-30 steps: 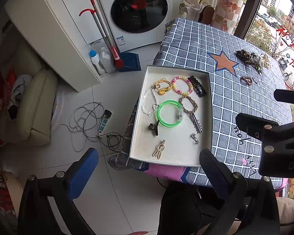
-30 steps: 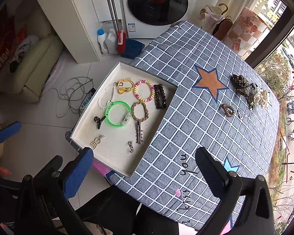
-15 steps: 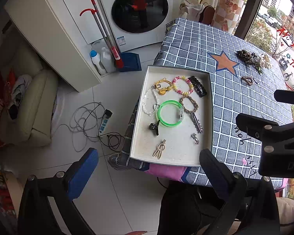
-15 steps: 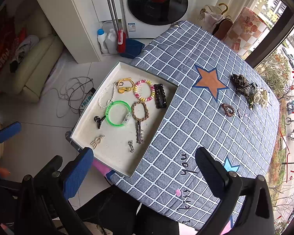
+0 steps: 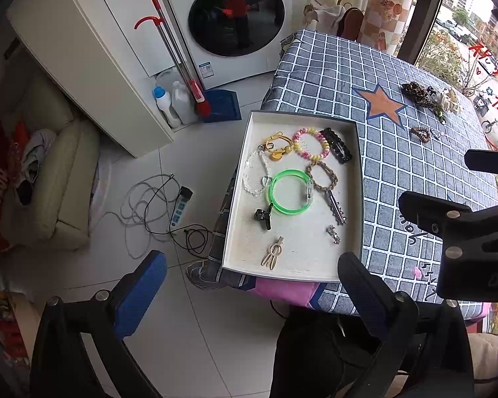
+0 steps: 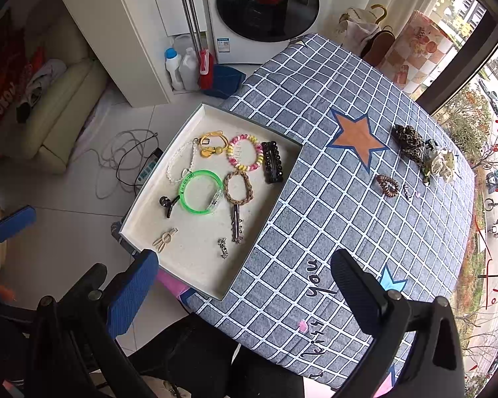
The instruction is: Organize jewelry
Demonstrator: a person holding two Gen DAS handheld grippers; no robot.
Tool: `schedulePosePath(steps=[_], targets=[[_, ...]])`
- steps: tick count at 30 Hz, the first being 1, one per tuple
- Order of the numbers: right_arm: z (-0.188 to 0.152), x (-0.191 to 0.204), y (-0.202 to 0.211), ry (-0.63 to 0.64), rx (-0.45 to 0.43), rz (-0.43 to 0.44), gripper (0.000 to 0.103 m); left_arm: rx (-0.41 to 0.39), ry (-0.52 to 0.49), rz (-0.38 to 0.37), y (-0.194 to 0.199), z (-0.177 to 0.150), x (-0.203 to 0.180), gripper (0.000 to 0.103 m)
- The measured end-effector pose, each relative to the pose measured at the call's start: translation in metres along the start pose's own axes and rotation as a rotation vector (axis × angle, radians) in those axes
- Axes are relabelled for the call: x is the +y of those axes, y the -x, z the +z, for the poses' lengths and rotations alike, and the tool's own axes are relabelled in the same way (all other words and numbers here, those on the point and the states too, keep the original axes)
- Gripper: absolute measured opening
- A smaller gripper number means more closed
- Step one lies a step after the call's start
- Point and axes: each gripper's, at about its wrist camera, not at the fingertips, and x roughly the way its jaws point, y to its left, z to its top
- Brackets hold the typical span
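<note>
A shallow white tray (image 5: 358,172) (image 6: 196,285) sits at the table's near left edge. It holds a green bangle (image 5: 290,192) (image 6: 201,191), a pink-yellow bead bracelet (image 6: 244,152), a braided bracelet (image 6: 238,187), a clear bead bracelet (image 6: 177,162), a black hair clip (image 6: 271,162) and several small clips. On the cloth at the far right lie a brown coil tie (image 6: 387,184) and a pile of scrunchies (image 6: 421,152). My left gripper (image 5: 249,272) and right gripper (image 6: 245,275) hover high above, both open and empty.
The table wears a blue checked cloth (image 6: 332,205) with an orange star. Beyond it stand a washing machine (image 5: 235,20), a white cabinet (image 5: 83,56), bottles and a mop. A cream sofa (image 5: 46,179) and loose cables (image 5: 152,205) are on the floor at the left.
</note>
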Motion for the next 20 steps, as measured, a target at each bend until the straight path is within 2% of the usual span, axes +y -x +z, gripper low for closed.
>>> schedulePosePath(steps=[20], targets=[[-0.006, 0.010, -0.004, 0.001, 0.005, 0.006, 0.103, -0.001, -0.001, 0.000, -0.003, 0.000, -0.002, 0.103]])
